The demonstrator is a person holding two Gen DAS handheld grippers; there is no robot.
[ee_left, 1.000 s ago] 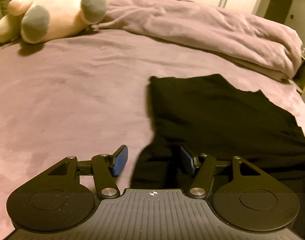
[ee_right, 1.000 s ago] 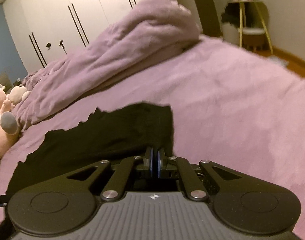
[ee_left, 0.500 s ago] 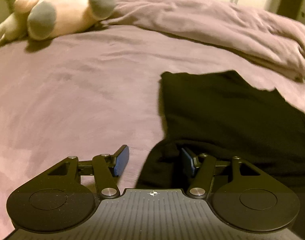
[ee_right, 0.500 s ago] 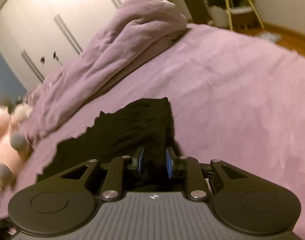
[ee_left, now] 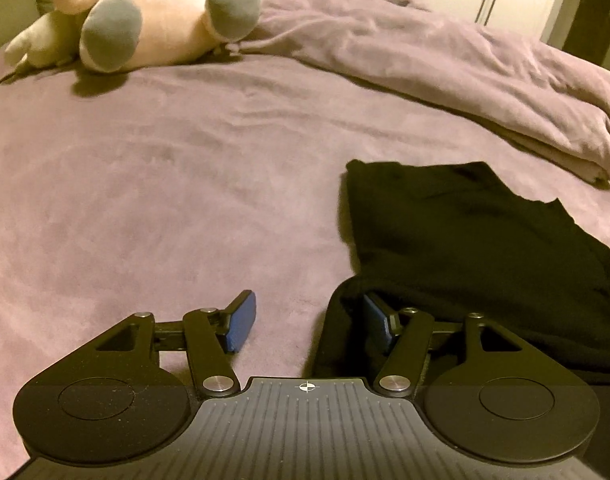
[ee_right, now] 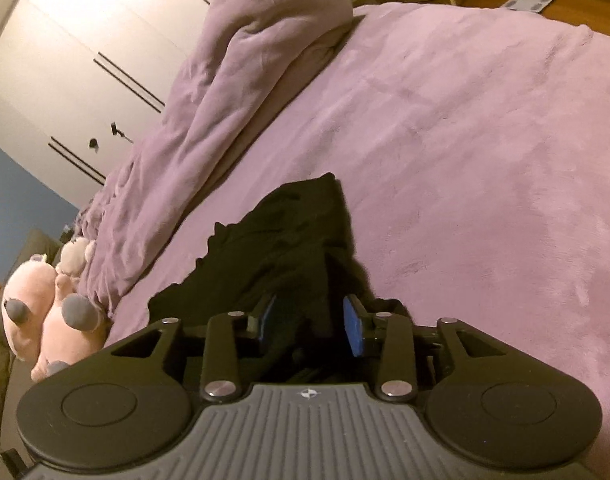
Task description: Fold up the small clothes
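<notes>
Black garment (ee_left: 477,248): 1, lying on purple bed (ee_left: 153,184), below the heaped duvet (ee_left: 445,60). Left gripper (ee_left: 308,320): fingers wide, garment's near corner between them, not clamped. Right gripper (ee_right: 310,322): fingers wide, astride garment's near edge.

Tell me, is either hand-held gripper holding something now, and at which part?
Nothing is held. The left hand-held gripper and the right hand-held gripper are both open, each at the near edge of the black garment, with no finger closed on the cloth.
</notes>
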